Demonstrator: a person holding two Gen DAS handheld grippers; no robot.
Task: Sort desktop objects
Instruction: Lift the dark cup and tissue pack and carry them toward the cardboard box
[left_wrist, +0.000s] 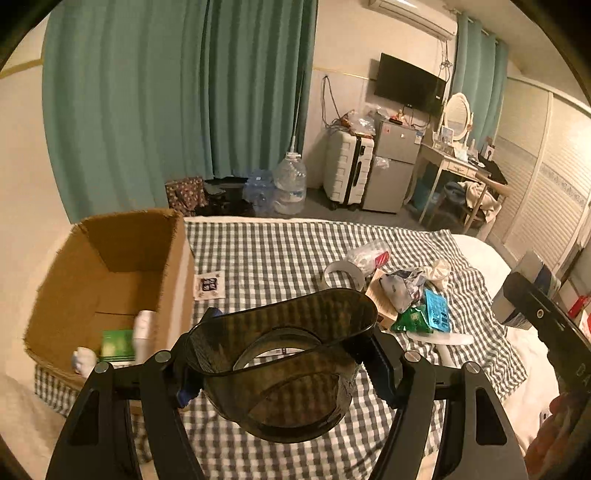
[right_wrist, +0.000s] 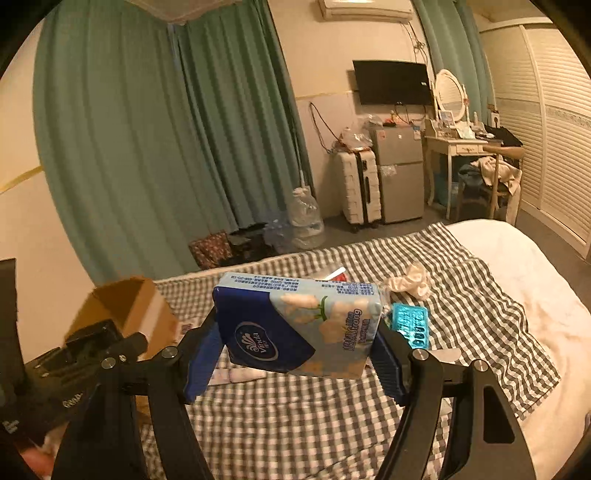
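My left gripper (left_wrist: 284, 365) is shut on a dark smoky plastic container (left_wrist: 288, 332), held in the air above the checked cloth (left_wrist: 266, 258). Just to its left stands an open cardboard box (left_wrist: 110, 280) with a green packet (left_wrist: 118, 345) and white items inside. My right gripper (right_wrist: 299, 354) is shut on a blue tissue pack (right_wrist: 295, 325), lifted over the bed. The right gripper with that pack also shows at the right edge of the left wrist view (left_wrist: 532, 295). The box (right_wrist: 136, 310) lies to the left in the right wrist view.
A pile lies on the cloth to the right: a tape roll (left_wrist: 341, 275), a clear bag (left_wrist: 369, 254), a green packet (left_wrist: 412, 319), a turquoise blister tray (left_wrist: 437, 310), crumpled white paper (left_wrist: 439, 271). A small printed card (left_wrist: 209, 285) lies by the box. Beyond the bed are water jugs, a suitcase and a fridge.
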